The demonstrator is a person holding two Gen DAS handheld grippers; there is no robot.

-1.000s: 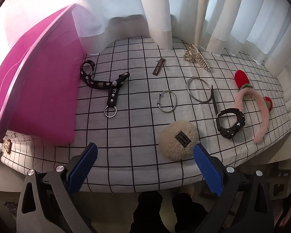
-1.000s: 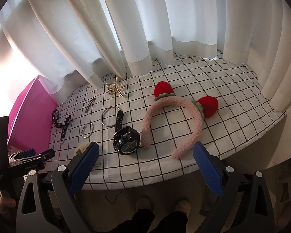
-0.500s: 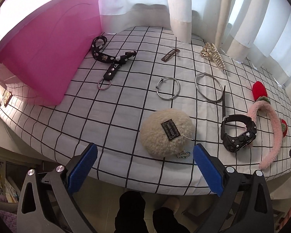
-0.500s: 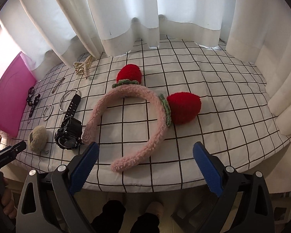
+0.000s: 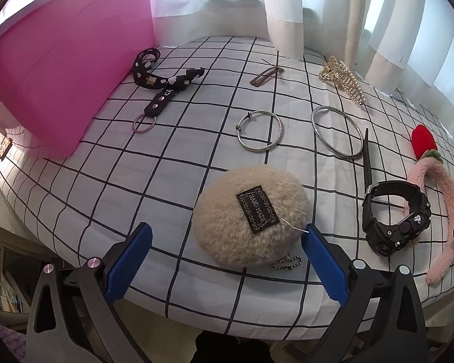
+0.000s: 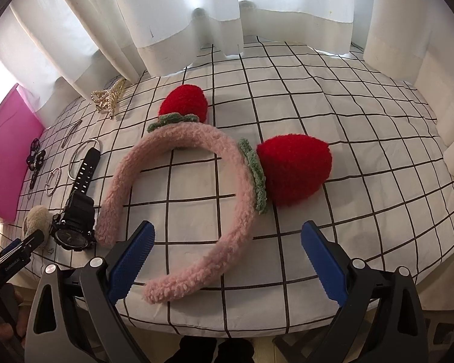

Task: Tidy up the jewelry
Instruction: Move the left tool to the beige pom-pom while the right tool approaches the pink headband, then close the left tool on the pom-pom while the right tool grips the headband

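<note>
Left gripper (image 5: 225, 260) jaws wide apart, round beige fluffy pouch with black label (image 5: 249, 219) lying between its fingertips. Right gripper (image 6: 225, 260) also spread, fuzzy pink strawberry headband (image 6: 193, 193) flat just ahead.

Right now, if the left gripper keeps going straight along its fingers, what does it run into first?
Most likely the fluffy beige pouch. It lies just ahead between the open left gripper fingers, nearer the right finger. The silver bangle lies farther along. Depth is approximate in this fisheye view.
</note>
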